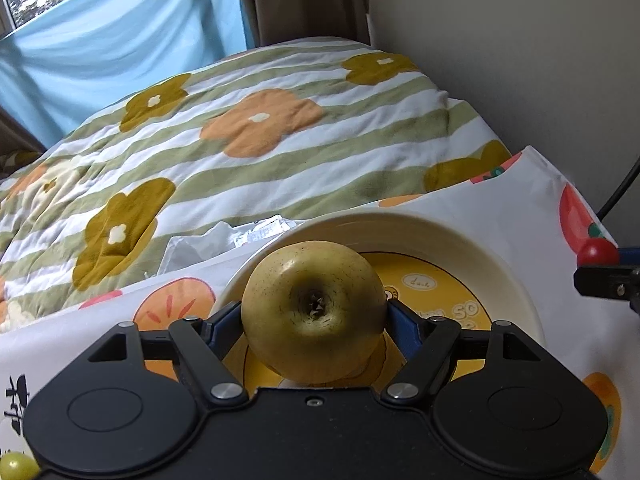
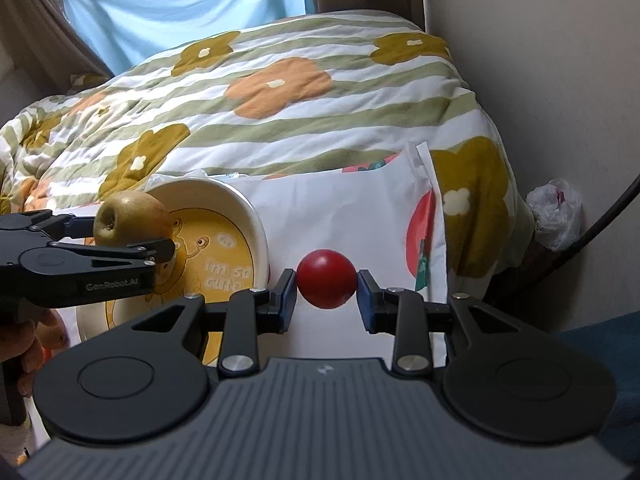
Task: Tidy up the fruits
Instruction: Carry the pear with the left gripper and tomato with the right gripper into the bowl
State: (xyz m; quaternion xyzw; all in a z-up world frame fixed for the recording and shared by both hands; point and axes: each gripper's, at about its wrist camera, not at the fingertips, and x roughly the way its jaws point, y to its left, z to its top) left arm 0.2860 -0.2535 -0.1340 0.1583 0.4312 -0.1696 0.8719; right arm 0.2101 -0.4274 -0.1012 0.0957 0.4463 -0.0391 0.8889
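Note:
My left gripper [image 1: 314,312] is shut on a yellow-green apple [image 1: 314,312] and holds it above the cream bowl [image 1: 460,240] with a yellow cartoon bottom. The right wrist view shows the same apple [image 2: 132,216] held over the bowl's [image 2: 248,216] left rim. My right gripper [image 2: 326,280] is shut on a small red round fruit [image 2: 326,278] and holds it just right of the bowl, above the white fruit-print cloth [image 2: 340,208]. That red fruit [image 1: 598,252] shows at the right edge of the left wrist view.
A striped flower-print quilt [image 1: 260,128] lies behind the cloth. A small green fruit [image 1: 16,466] sits at the lower left corner. A wall [image 2: 540,60] stands on the right, with a crumpled plastic bag [image 2: 554,208] and a black cable [image 2: 600,220].

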